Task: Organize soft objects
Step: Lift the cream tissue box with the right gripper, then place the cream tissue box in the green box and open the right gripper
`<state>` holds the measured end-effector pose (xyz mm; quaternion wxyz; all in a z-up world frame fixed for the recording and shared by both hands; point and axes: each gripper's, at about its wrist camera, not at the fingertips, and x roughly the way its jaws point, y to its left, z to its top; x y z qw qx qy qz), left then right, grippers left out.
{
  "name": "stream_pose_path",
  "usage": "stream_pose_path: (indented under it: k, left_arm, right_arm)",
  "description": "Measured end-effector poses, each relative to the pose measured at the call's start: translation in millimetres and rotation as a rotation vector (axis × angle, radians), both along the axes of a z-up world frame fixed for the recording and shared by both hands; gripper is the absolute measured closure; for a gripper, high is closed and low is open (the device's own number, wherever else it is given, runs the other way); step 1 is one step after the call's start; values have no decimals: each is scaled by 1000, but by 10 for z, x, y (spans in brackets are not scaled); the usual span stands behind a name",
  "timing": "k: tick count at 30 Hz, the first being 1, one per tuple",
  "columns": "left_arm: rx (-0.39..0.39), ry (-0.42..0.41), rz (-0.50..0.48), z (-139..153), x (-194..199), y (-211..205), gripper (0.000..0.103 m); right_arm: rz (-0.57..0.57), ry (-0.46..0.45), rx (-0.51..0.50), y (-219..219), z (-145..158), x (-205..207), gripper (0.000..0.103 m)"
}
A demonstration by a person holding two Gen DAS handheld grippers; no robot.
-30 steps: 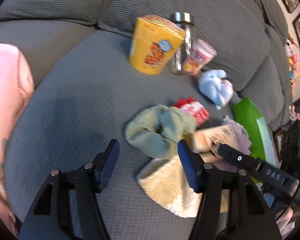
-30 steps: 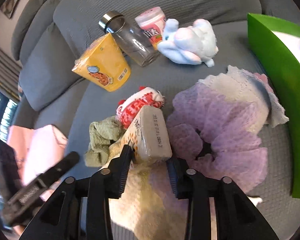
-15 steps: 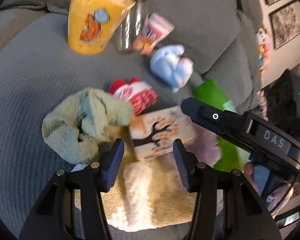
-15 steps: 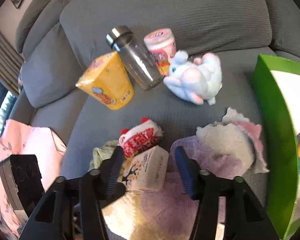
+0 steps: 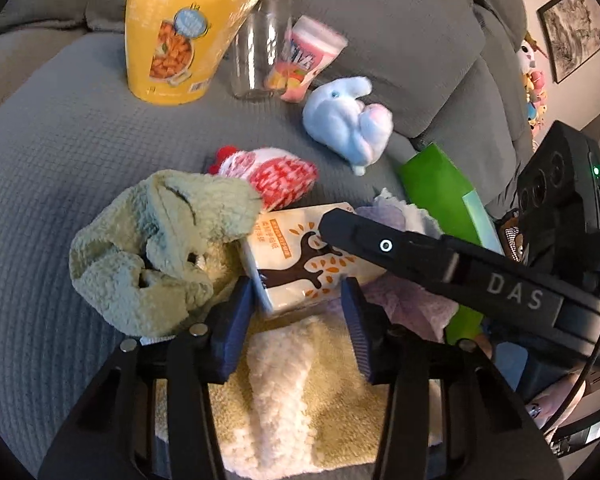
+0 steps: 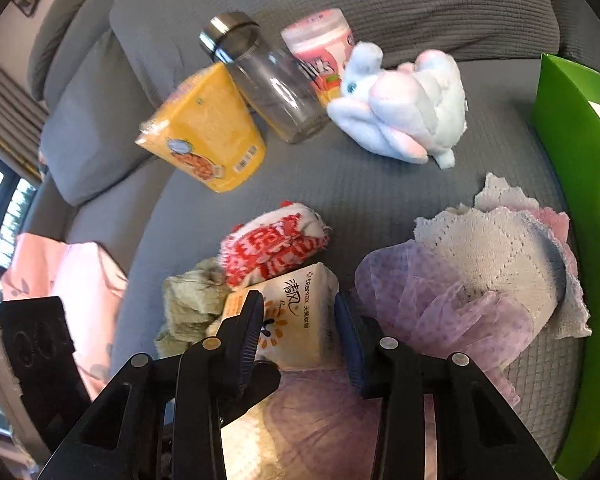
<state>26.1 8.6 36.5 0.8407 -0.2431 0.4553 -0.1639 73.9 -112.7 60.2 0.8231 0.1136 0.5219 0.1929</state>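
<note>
Both grippers closing on same soft white tissue pack with tree print (image 5: 300, 256), lying between jaws of left gripper (image 5: 300, 320) and right gripper (image 6: 300, 332); right pads seem pressing, left contact unclear. Risk: opposing pulls crush or tear pack (green fluffy cloth (image 5: 156, 248) crowds left jaw, may snag).

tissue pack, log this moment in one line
tissue pack between both hand-held grippers | left closing on it | right closing on it | lies on cream towel | sofa
</note>
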Motion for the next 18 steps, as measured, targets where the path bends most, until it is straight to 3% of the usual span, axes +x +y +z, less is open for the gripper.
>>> stream_pose_path:
  k: [9,18]
  left_arm:
    - [63,-205,-23,703,-217,-194,61]
    - [93,-308,-101,1075,-218,-757,61]
  right_arm:
    - [-6,-174,79,-185,648,-291,63]
    - [-112,-294,98,-727,1062,-550,63]
